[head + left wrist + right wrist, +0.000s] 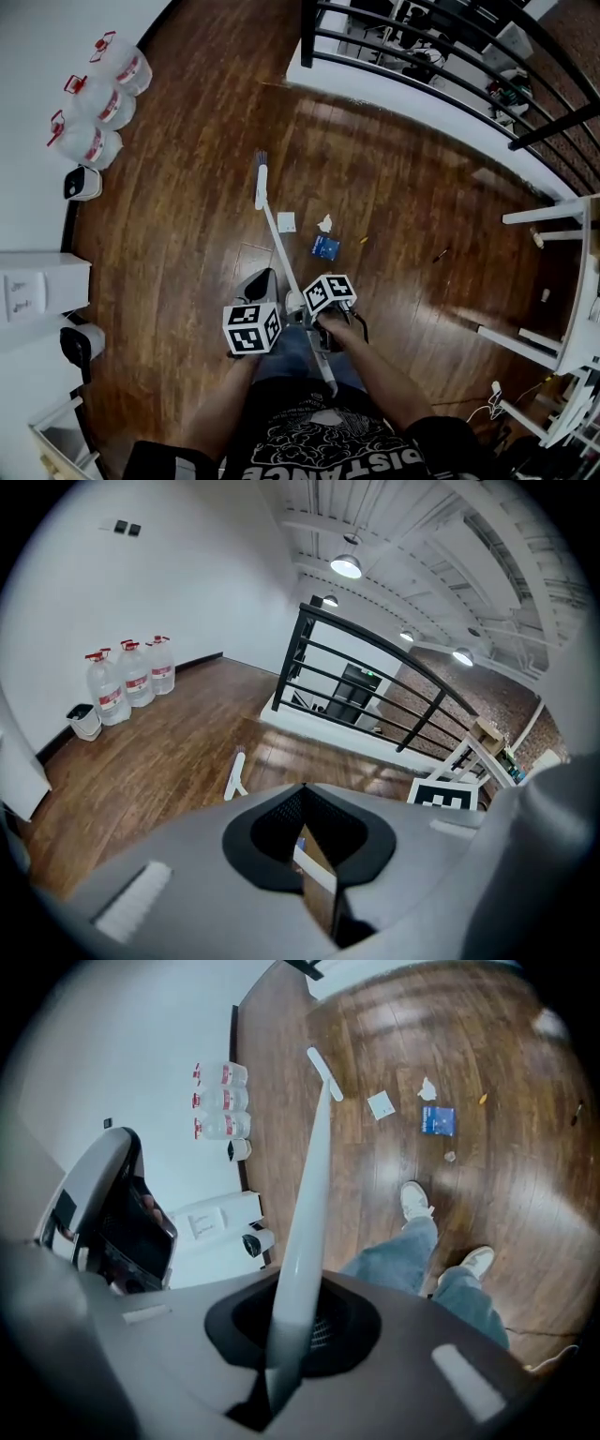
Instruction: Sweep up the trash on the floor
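The right claw (281, 1335) is clamped on the long white handle of the broom (280, 244), whose head rests on the brown wooden floor (187, 262) ahead of the person. The left claw (314, 855) is closed on a thin edge of the grey plastic dustpan (258, 284). Just right of the handle lie a white paper square (287, 222), a crumpled white scrap (324, 223) and a blue packet (325, 247).

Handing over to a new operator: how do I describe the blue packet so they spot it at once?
From the black railing, come down the wooden floor to the litter just right of the broom handle. The blue packet lies just nearer the person than the crumpled white tissue; it is the only blue piece there.
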`<state>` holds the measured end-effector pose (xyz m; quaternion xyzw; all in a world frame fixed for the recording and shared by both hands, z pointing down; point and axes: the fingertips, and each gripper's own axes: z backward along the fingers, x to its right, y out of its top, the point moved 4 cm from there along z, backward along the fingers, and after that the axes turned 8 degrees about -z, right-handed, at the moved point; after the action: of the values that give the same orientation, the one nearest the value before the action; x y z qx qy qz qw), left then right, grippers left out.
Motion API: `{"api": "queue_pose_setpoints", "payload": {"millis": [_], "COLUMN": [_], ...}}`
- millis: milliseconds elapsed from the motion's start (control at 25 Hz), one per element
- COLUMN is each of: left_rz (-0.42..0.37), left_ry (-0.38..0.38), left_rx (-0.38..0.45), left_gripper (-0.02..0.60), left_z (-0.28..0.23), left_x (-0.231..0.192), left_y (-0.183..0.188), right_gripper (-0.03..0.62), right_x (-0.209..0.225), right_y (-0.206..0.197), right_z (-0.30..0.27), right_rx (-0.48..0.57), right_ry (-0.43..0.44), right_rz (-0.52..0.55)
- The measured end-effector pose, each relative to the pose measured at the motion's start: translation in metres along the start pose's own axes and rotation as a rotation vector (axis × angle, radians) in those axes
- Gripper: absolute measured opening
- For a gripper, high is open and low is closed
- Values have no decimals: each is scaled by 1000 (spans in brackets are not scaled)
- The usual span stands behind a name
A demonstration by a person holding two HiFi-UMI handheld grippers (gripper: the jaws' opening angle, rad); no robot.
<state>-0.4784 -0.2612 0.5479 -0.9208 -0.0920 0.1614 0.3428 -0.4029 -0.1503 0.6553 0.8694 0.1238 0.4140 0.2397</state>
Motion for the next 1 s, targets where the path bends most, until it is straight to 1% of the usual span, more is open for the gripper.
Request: {"api": "queue_pose_setpoints", "payload": {"millis": [120, 280, 440, 640, 720, 800, 920, 1000], "left_rz": [-6, -9, -14, -13, -17, -14, -1, 7], "left_ry": [-6, -32, -43, -30, -23, -10, 9, 13], "left_rx": [-13, -31, -48, -69, -67, -67, -75, -76], "left_gripper": [5, 5, 5, 5, 5, 5, 5, 5], "left_z": [-11, -23, -32, -31, -31, -31, -30, -29], "left_x": [-6, -5, -7, -3, 0, 1, 12, 22], "left_y": [1, 1, -1, -7, -6, -6, -11, -13], "right_gripper": [29, 29, 29, 23, 21, 18, 4, 0], "right_x": [-6, 3, 6, 5, 8, 17, 47, 66], "right_y": [3, 7, 12, 5, 4, 4, 5, 5], "right_z": [-8, -12, -11, -7, 0, 6, 15, 24], "right_rx": [-39, -59, -66, -121, -146, -168, -179, -175], "right_ry": [44, 60, 146, 246, 266, 242, 131, 53], "right_rz": [-12, -84, -138, -171, -185, -198, -223, -220]}}
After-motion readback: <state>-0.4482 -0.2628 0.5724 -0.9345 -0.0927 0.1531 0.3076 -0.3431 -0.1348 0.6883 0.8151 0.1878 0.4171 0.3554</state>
